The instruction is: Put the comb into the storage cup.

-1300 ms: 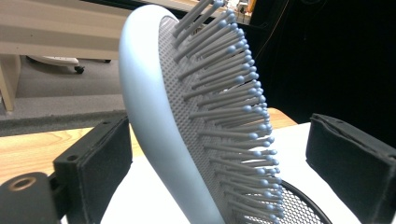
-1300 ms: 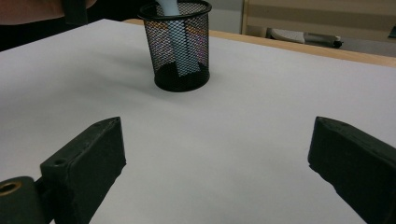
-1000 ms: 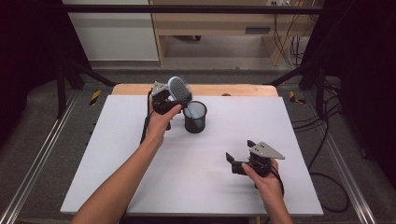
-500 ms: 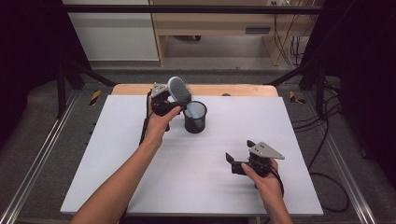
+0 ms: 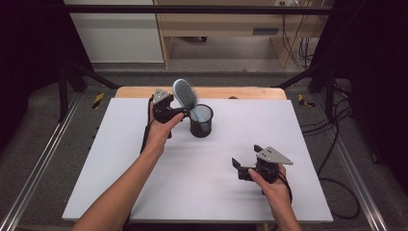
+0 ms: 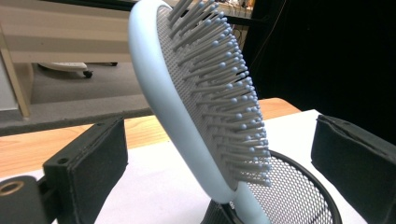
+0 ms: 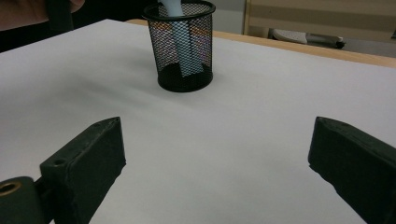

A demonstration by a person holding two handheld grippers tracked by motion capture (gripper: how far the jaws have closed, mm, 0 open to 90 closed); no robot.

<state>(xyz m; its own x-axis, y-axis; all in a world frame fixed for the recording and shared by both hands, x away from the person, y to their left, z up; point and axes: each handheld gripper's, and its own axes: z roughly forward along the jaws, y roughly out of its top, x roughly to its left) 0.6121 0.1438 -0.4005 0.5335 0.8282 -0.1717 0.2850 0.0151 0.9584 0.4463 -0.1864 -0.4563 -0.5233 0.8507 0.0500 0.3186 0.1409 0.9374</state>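
A pale blue hairbrush [image 5: 184, 93] stands with its handle down in a black mesh cup [image 5: 201, 121] at the back middle of the white table and leans to the left. In the left gripper view the brush head [image 6: 201, 98] rises between the two jaws, bristles to the right, and touches neither. My left gripper [image 5: 182, 112] is open around the brush, just left of the cup [image 6: 280, 196]. My right gripper [image 5: 245, 159] is open and empty low over the table's front right, facing the cup [image 7: 183, 46], which shows the brush handle [image 7: 187, 51] through its mesh.
The white table top [image 5: 120, 163] lies on a wooden board whose edge [image 5: 231, 91] shows at the back. Black frame posts stand at both sides, and cables [image 5: 337, 144] trail on the floor to the right.
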